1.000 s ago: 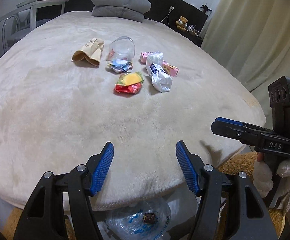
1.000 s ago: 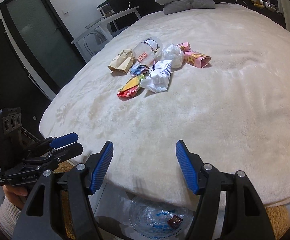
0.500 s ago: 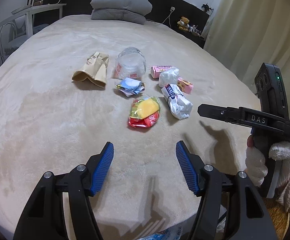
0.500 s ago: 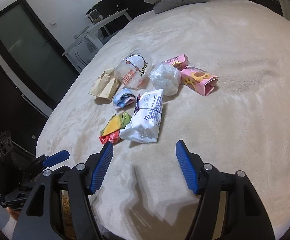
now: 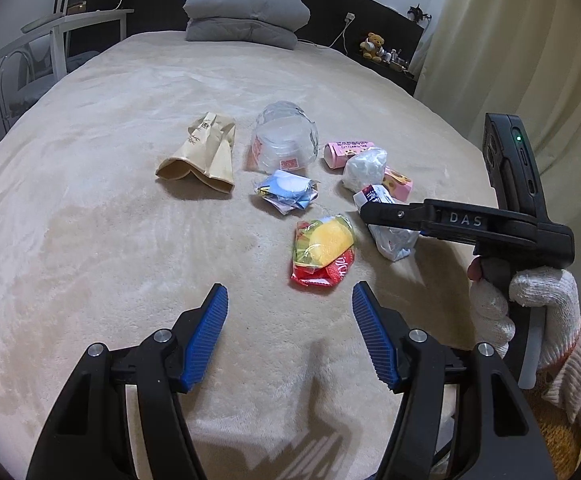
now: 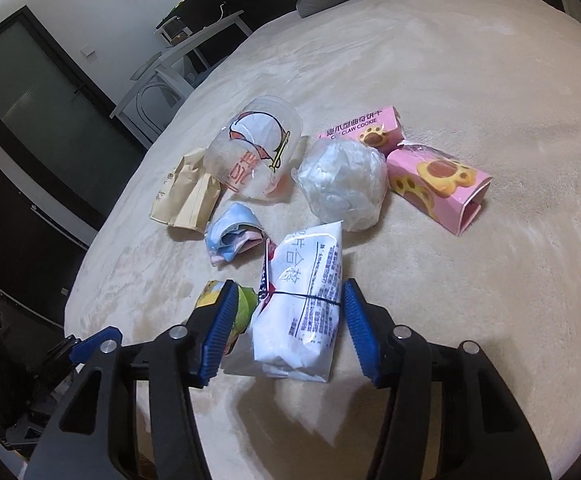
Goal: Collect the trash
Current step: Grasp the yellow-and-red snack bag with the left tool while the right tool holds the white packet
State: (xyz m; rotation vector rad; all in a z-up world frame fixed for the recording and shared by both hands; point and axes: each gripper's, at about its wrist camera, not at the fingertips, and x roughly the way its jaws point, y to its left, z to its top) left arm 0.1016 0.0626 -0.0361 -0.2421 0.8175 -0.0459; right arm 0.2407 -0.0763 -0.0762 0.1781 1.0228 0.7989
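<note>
Trash lay in a loose cluster mid-bed on the beige blanket (image 5: 90,240). Largest to smallest: folded grey pillows (image 5: 246,18) at the head of the bed, well apart from the cluster. Clear plastic tub (image 6: 250,152) on its side at the far end of the cluster, tan paper bag (image 5: 204,154) just beside it on the left. White printed wrapper (image 6: 302,304) bound with a black band, nearest the right gripper. Two pink cookie boxes: one open-ended (image 6: 438,184) on the right, one (image 6: 364,128) behind it, with a crumpled clear plastic ball (image 6: 342,184) touching both. Red-yellow snack packet (image 5: 322,250) just left of the white wrapper. Crumpled blue wrapper (image 5: 288,192) between the tub and the snack packet.

Right gripper (image 6: 286,328): fingers spread wide, straddling the near end of the white wrapper, one pad on each side, not clamped. Left finger pad sat over the edge of the snack packet in the right wrist view. Contact with the wrapper: couldn't tell.

Left gripper (image 5: 290,332): fingers released, wide apart, nothing between them, low over bare blanket just short of the snack packet.
</note>
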